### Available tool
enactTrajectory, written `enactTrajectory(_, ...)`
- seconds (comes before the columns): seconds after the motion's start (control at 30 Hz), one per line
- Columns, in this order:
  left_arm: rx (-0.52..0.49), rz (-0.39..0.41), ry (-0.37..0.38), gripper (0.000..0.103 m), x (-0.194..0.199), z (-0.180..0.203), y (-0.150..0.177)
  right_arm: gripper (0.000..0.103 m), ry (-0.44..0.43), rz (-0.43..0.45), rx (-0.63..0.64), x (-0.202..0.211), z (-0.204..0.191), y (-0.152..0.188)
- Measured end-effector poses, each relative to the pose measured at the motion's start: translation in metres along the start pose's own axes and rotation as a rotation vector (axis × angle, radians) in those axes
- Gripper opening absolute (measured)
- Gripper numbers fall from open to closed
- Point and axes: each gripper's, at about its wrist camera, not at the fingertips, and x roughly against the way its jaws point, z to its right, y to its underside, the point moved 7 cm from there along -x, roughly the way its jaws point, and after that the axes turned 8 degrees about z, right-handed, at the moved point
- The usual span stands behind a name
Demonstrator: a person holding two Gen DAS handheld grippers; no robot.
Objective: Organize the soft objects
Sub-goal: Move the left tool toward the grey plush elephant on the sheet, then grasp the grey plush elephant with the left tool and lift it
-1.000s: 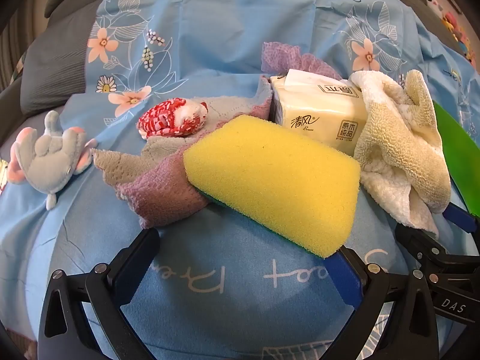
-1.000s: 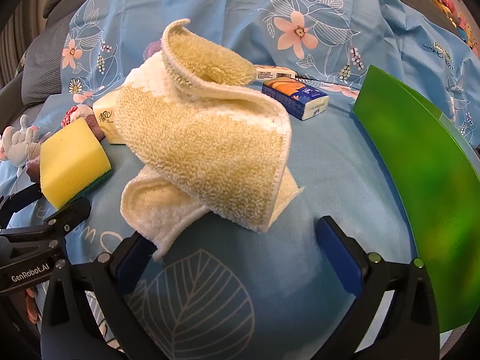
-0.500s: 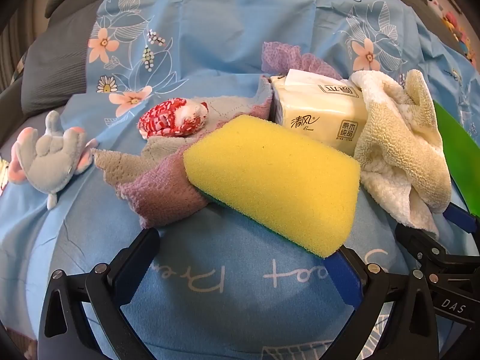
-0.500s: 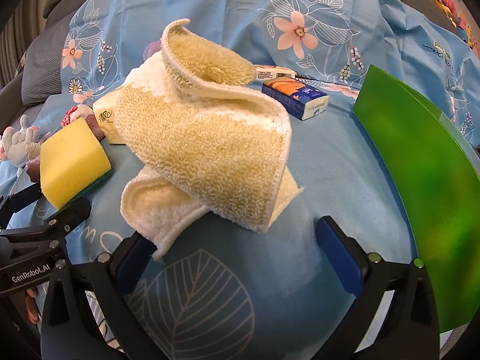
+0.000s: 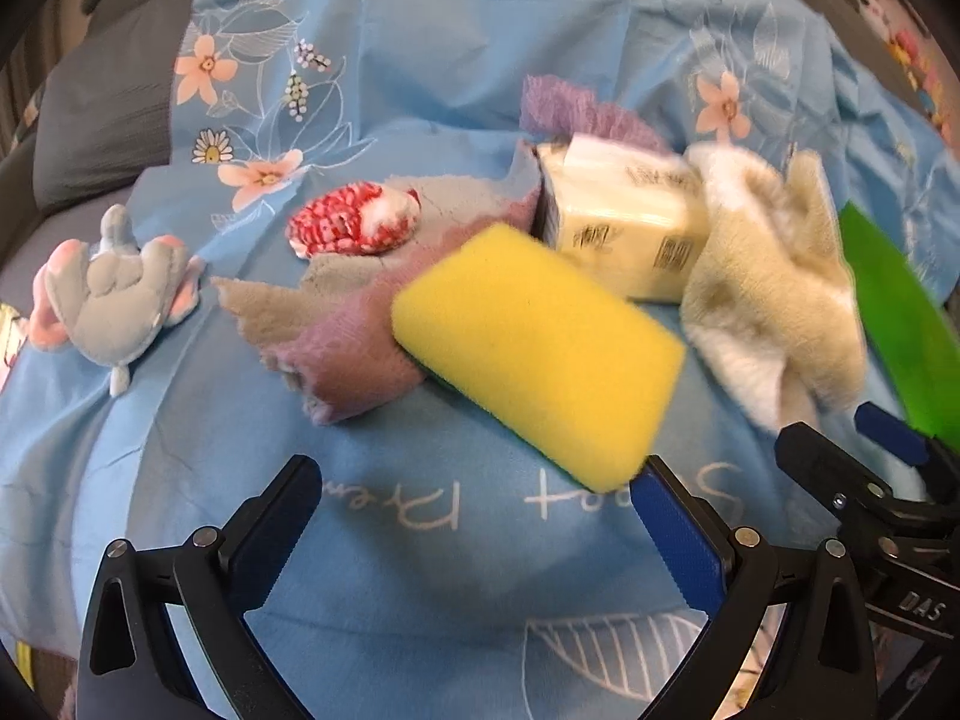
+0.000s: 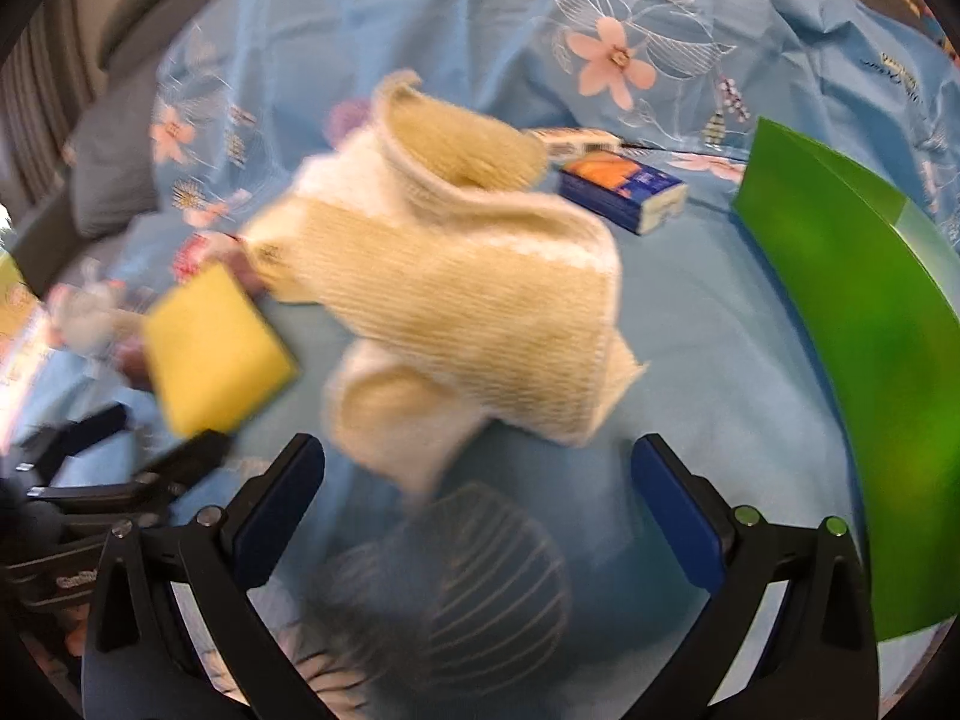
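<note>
Both views shifted, blurred; left gripper (image 5: 474,504) and right gripper (image 6: 477,480) seemingly gape empty.

A home bedroom — floral blue bedsheet (image 5: 420,60), grey pillow (image 5: 102,114).

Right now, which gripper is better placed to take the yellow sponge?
Left gripper: open, its right finger is at the yellow sponge. The right gripper faces the cream towel.

Blue floral sheet (image 5: 420,30) — sponge (image 5: 540,348), towel (image 6: 468,300), tissue pack (image 5: 624,228), plush elephant (image 5: 114,294).
</note>
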Motion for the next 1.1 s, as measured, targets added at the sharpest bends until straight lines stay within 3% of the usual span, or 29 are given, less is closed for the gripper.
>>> enactTrajectory(0.17,0.047,0.079,0.004,0.103,0.033,-0.018,-0.02,0.102,-0.024,0.11,-0.005,0.041,-0.014,-0.023)
enactTrajectory(0.3,0.14,0.109,0.023,0.103,0.052,-0.048,-0.037,0.102,-0.093,0.117,-0.078,0.057,-0.029,-0.048)
enactTrajectory(0.47,0.197,0.125,-0.09,0.103,0.067,-0.097,-0.058,0.102,-0.142,0.081,-0.016,0.062,-0.081,-0.087)
enactTrajectory(0.6,0.254,0.171,-0.135,0.103,0.089,-0.137,-0.084,0.102,-0.209,0.068,0.024,0.066,-0.126,-0.124)
enactTrajectory(0.83,0.303,0.143,-0.154,0.103,0.084,-0.185,-0.094,0.102,-0.333,-0.045,0.043,0.051,-0.187,-0.164)
enactTrajectory(0.97,0.355,0.083,-0.149,0.103,0.061,-0.202,-0.079,0.102,-0.336,-0.108,0.096,0.031,-0.216,-0.157)
enactTrajectory(1.1,0.372,0.045,-0.121,0.103,0.039,-0.211,-0.072,0.101,-0.401,-0.19,0.078,0.004,-0.236,-0.143)
